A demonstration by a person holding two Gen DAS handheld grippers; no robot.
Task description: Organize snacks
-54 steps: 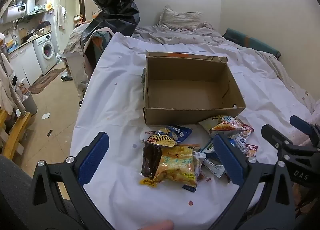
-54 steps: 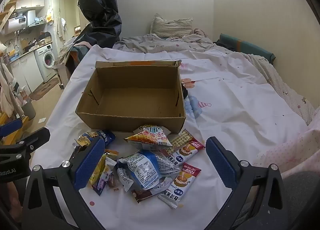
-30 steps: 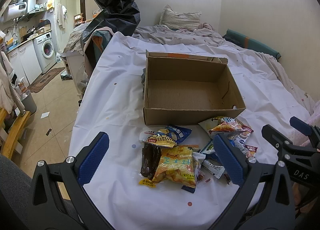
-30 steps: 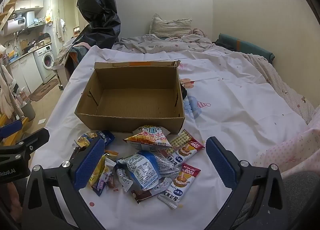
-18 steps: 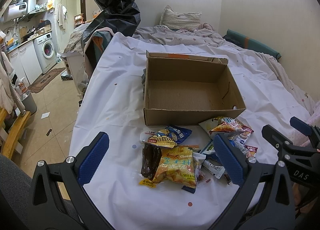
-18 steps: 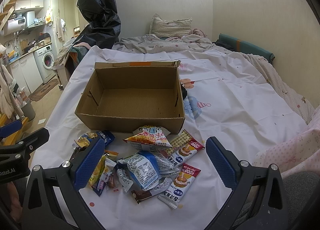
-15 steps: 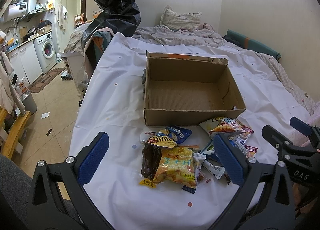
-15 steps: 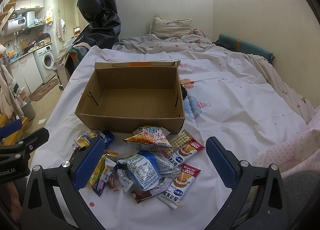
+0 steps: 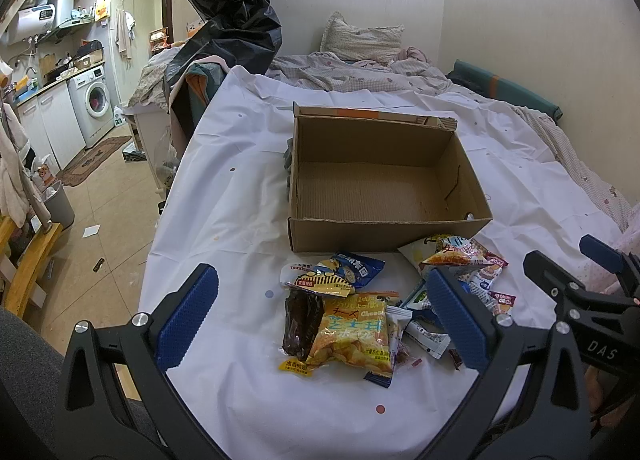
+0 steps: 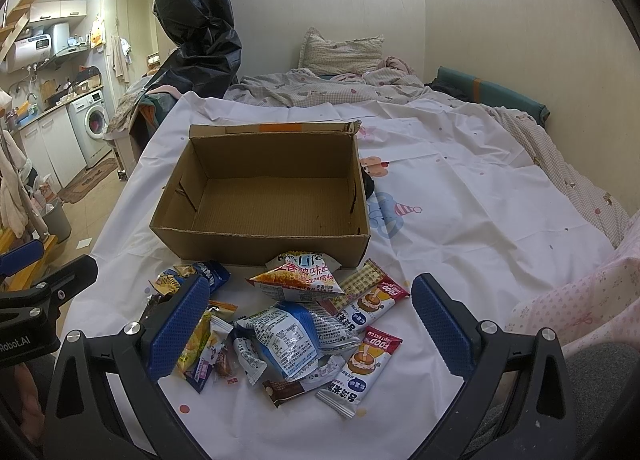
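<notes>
Left tongs (image 9: 320, 318) and right tongs (image 10: 316, 324) spread wide, gripping nothing, above snack packets (image 10: 296, 324) heaped on white sheet (image 10: 460, 196) just in front of empty cardboard box (image 10: 264, 238).

Left gripper (image 9: 320, 320): black angular frame, 2 blue textured pads (image 9: 187, 314), silver screws. Right gripper (image 10: 310, 324) is built alike; seen from the left camera, its arm reads "DAS". "Robot.AI" marks the left's side.
</notes>
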